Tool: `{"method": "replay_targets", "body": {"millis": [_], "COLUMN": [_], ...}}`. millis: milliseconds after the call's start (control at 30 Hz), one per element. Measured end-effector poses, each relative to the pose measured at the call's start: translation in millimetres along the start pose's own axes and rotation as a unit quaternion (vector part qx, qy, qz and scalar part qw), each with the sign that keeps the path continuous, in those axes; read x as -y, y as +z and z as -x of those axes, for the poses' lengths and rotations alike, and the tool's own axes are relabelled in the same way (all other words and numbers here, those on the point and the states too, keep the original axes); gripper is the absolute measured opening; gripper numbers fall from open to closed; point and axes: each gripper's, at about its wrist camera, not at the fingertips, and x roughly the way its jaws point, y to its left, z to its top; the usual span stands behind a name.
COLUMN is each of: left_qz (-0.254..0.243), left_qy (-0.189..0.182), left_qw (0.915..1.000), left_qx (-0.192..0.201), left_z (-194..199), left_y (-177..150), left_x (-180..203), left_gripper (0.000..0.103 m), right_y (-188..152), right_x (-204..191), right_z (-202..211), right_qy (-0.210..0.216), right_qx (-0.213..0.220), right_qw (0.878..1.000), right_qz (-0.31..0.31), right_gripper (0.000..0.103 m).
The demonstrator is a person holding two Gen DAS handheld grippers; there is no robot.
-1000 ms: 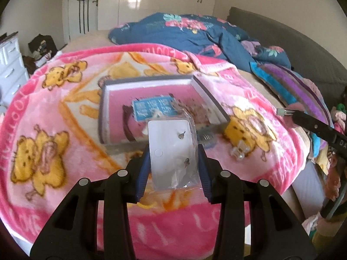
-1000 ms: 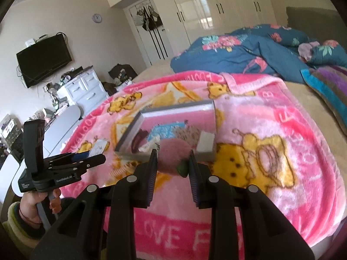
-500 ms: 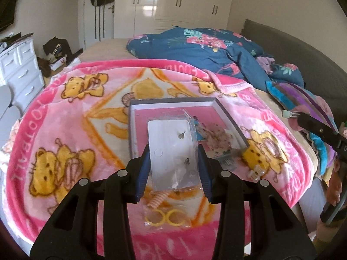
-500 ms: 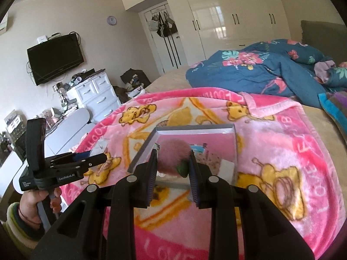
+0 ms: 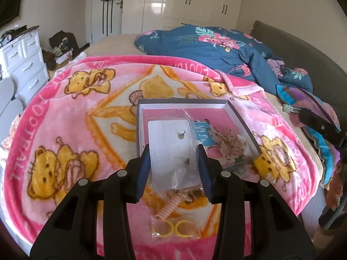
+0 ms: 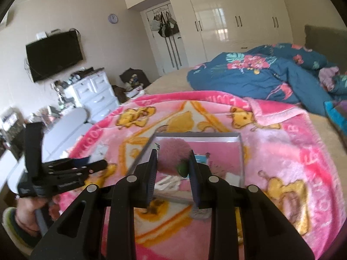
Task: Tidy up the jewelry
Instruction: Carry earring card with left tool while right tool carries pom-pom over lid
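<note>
pink bear blanket covers the bed, with the open grey box straight ahead of both tools. your left tool is clenched on an earring card in its clear bag, long axis pointing at the box; your right tool grasps a pink pompom over the box's near-left corner, the closer of the two.

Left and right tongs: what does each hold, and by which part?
Left tongs: a white earring card in a clear plastic sleeve, by its long side edges. Right tongs: a fluffy pink pom-pom, by its sides.

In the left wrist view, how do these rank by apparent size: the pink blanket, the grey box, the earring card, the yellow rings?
1. pink blanket
2. grey box
3. earring card, nearer the camera, so it looks enlarged
4. yellow rings
</note>
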Motion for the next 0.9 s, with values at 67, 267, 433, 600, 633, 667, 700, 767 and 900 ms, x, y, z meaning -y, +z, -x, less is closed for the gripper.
{"method": "replay_targets", "body": {"millis": [67, 267, 433, 600, 633, 667, 700, 767, 900], "left_qz": [0.003, 0.003, -0.002, -0.007, -0.007, -0.008, -0.008, -0.008, -0.016], "left_qy": [0.002, 0.005, 0.003, 0.003, 0.002, 0.003, 0.003, 0.002, 0.005], "left_qw": [1.0000, 0.9999, 0.9998, 0.9995, 0.9994, 0.9994, 0.9993, 0.9990, 0.9984], "left_qx": [-0.004, -0.014, -0.021, -0.030, -0.032, -0.035, -0.037, -0.045, -0.055], "left_z": [-7.7, -32.9, -53.5, -76.4, -81.0, -85.7, -90.2, -99.2, -114.9], "left_y": [1.7, 8.4, 14.5, 19.2, 19.8, 20.0, 20.2, 19.7, 18.1], "left_x": [-0.8, 3.3, 12.4, 23.0, 24.6, 26.1, 26.9, 28.0, 30.1], "left_gripper": [0.033, 0.033, 0.033, 0.033, 0.033, 0.033, 0.033, 0.033, 0.033], "right_y": [-1.1, -8.4, -15.0, -19.1, -20.6, -21.7, -23.0, -25.1, -29.9], "right_x": [3.5, 23.3, 41.1, 58.5, 62.2, 64.0, 66.3, 70.9, 77.4], "right_z": [-6.1, -22.6, -32.7, -40.0, -41.7, -42.8, -44.5, -48.1, -57.6], "right_qy": [-0.004, -0.017, -0.038, -0.049, -0.051, -0.052, -0.054, -0.057, -0.057], "right_qx": [-0.004, -0.017, -0.027, -0.033, -0.035, -0.037, -0.039, -0.043, -0.054], "right_qw": [1.000, 0.999, 0.998, 0.997, 0.997, 0.997, 0.996, 0.996, 0.995], "right_qz": [-0.002, -0.023, -0.035, -0.049, -0.053, -0.054, -0.055, -0.058, -0.066], "right_gripper": [0.026, 0.026, 0.026, 0.026, 0.026, 0.026, 0.026, 0.026, 0.026]}}
